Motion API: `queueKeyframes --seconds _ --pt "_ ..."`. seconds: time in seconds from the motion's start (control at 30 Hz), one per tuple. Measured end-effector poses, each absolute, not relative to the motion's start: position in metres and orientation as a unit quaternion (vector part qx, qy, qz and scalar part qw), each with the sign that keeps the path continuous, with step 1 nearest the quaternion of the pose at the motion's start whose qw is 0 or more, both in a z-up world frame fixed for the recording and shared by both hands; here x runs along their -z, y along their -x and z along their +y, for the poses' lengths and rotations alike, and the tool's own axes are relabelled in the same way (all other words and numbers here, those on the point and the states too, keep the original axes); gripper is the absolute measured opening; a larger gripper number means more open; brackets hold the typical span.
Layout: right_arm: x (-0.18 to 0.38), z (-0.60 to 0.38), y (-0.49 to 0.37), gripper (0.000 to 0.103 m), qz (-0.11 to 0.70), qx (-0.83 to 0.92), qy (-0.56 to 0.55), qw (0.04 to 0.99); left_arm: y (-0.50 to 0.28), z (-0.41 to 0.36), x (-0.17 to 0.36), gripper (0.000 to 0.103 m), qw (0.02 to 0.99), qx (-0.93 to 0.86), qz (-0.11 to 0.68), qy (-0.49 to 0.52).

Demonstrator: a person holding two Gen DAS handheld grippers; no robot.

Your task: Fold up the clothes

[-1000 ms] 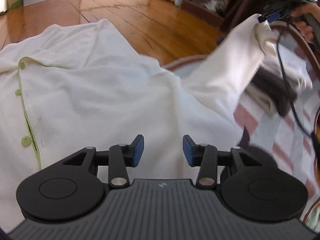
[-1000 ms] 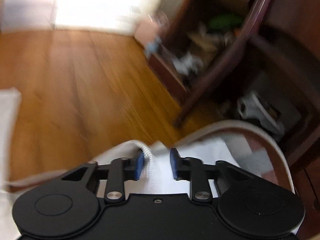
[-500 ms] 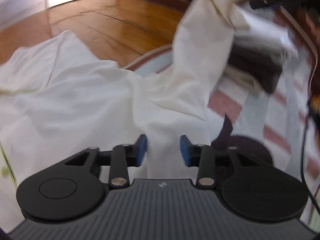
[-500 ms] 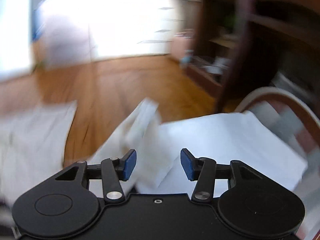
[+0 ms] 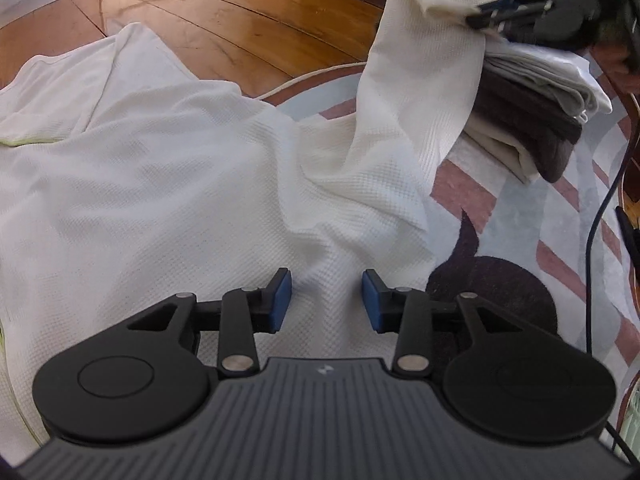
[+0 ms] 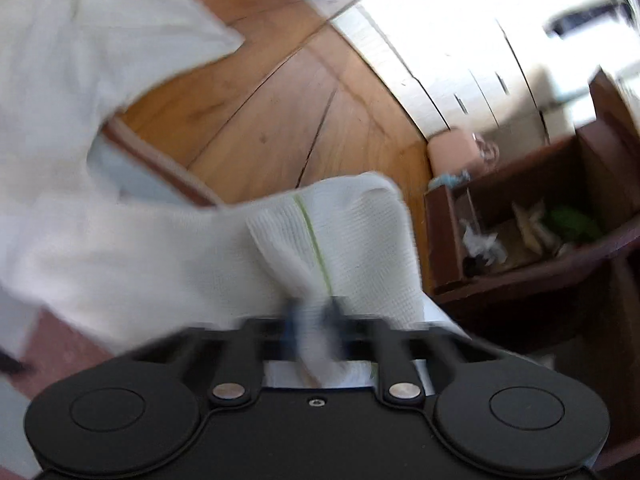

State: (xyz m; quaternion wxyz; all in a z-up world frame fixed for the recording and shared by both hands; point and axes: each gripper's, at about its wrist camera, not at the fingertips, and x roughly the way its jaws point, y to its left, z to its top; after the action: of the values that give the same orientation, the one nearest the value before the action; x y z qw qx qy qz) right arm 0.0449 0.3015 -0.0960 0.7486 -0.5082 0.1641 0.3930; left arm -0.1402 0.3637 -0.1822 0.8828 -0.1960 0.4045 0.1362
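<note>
The left gripper (image 5: 326, 300) hangs just over the white shirt (image 5: 160, 184). Its two blue pads (image 5: 280, 300) stand apart, and they have just opened a little wider. White cloth shows in the gap between them, but the pads do not squeeze it. I cannot tell if the tips touch the cloth below.

The shirt is spread flat on the striped rug (image 5: 560, 216) and partly on the wood floor (image 5: 240, 20). Its left edge is cut off by the picture. A thin green line shows at that side, and the rest of the trim is hidden.

One part of the shirt, maybe a sleeve, is lifted up high to the right. The right gripper (image 5: 486, 14) holds it at the top. In the left wrist view that gripper is dark and mostly cut off by the corner. In its own view the right gripper (image 6: 314, 312) is blurry, but its jaws have just snapped closed and they pinch a bunch of the white cloth with a green stitch line on it.

Behind the lifted cloth sits a pile of folded clothes (image 5: 532, 120) on the rug, with white, dark brown and cream layers. The lifted cloth hides the left end of the pile.

A black cable (image 5: 596, 240) runs down the right side and leaves the picture. A dark wooden shelf (image 6: 520, 240) holds small things too fuzzy to name.
</note>
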Motion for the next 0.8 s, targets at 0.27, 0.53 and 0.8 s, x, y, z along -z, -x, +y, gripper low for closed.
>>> queueKeyframes --seconds 0.27,0.53,0.8 --pt "-0.021 0.250 -0.089 0.005 0.216 -0.381 0.276 0.856 0.144 0.365 0.184 0.041 0.888 -0.135 0.382 0.217" --pt "-0.069 0.229 -0.131 0.005 0.118 -0.217 0.296 0.923 0.158 0.374 0.171 0.048 0.891 -0.083 0.356 0.269" --pt "-0.001 0.247 -0.211 0.007 0.203 -0.103 0.361 0.905 0.148 0.357 0.180 0.057 0.879 -0.084 0.404 0.237"
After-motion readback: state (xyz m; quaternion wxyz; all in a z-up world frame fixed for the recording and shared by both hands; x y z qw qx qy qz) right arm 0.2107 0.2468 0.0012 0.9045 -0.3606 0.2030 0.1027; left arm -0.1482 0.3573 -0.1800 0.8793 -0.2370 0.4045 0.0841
